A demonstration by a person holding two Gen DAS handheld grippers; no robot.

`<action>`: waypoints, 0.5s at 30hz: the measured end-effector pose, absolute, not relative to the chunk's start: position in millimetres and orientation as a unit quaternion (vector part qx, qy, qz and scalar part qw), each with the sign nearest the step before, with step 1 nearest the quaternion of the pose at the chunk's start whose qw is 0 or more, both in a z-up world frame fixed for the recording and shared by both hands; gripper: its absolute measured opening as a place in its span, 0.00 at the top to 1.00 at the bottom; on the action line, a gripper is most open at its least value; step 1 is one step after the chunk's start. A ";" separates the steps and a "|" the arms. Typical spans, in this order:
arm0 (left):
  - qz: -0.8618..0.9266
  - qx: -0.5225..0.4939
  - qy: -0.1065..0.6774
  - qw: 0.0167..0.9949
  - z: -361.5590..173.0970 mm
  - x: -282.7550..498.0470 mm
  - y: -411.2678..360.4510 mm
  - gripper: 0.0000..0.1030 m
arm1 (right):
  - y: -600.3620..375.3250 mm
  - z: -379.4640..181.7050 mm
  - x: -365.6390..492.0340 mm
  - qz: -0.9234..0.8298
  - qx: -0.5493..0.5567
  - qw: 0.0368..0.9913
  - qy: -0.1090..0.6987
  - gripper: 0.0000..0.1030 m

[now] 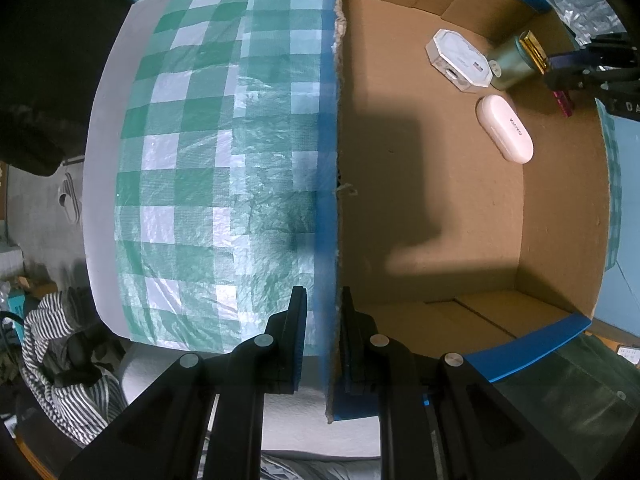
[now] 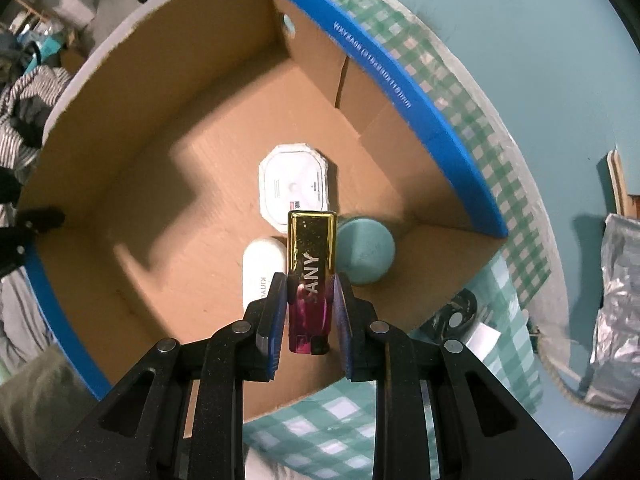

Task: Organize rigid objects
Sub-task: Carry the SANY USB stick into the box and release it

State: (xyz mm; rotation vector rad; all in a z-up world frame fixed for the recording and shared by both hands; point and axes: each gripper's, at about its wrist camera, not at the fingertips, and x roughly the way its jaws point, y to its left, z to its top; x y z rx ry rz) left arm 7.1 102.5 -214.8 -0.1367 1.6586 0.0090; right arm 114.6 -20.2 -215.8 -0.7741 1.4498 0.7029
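Left gripper (image 1: 322, 312): points down, fingers clamped on cardboard box (image 1: 440, 208) wall.
Right gripper (image 2: 312, 296): points down, fingers gripping gold-pink bottle (image 2: 311, 264) above the box floor.

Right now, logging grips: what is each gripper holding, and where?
Right gripper clamps the gold-and-pink bottle at its pink end. Left gripper pinches the cardboard box's wall at its top edge.

Both grippers point straight down, clamped.
Left gripper (image 1: 322, 312) pinches a thin wall edge; right gripper (image 2: 311, 292) fingers grip a slim bar.
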 end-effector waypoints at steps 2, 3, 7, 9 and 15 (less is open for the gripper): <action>0.005 -0.061 0.738 0.672 -215.7 6.6 102.9 0.86 | -20.4 -218.5 115.0 0.307 -0.342 0.624 0.632 0.79; 0.005 -0.062 0.738 0.672 -216.3 6.0 103.0 0.86 | -20.3 -219.2 115.0 0.307 -0.344 0.623 0.632 0.79; 0.005 -0.063 0.738 0.672 -217.3 6.0 103.2 0.86 | -19.6 -222.7 115.1 0.308 -0.349 0.616 0.635 0.79; 0.005 -0.064 0.738 0.672 -217.6 6.3 102.5 0.86 | -20.4 -223.6 116.3 0.303 -0.354 0.615 0.636 0.79; 0.004 -0.061 0.738 0.672 -217.8 6.3 102.0 0.86 | -24.1 -217.9 121.9 0.296 -0.335 0.623 0.642 0.78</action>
